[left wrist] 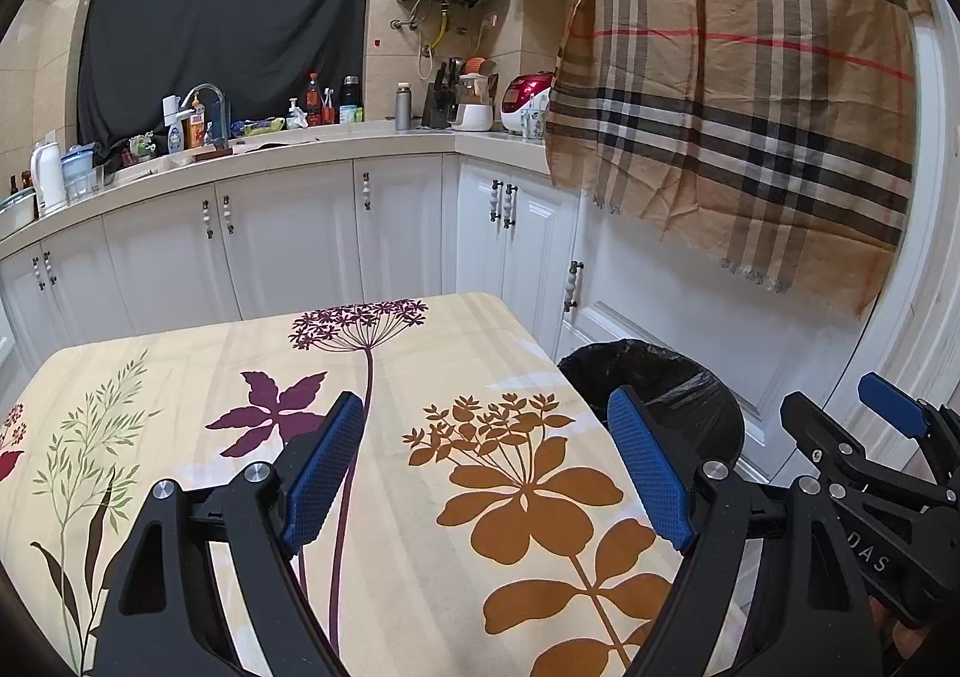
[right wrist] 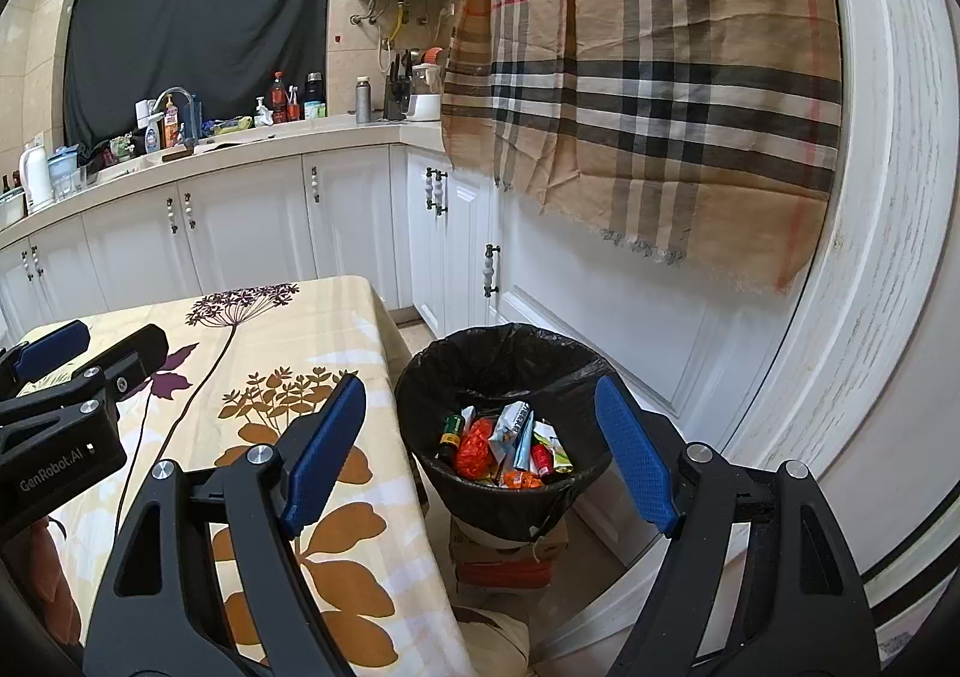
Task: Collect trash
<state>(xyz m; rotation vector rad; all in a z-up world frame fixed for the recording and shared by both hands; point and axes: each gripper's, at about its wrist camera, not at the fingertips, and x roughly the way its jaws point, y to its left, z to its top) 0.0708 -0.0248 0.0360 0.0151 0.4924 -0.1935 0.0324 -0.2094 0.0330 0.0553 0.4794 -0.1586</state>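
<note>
1. Left gripper [left wrist: 486, 467] — jaws released, nothing between them, above the floral-cloth bench [left wrist: 420, 353].
2. Right gripper [right wrist: 480, 449] — jaws released, empty, aimed toward the bin [right wrist: 498, 353].
3. Trash [right wrist: 504, 446] lies inside the black-lined bin, on the floor just beside the bench edge.
4. The bin stands on a cardboard box [right wrist: 510, 548].

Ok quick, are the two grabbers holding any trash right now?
Left gripper: jaws open, holding nothing.
Right gripper: jaws open, holding nothing.
</note>
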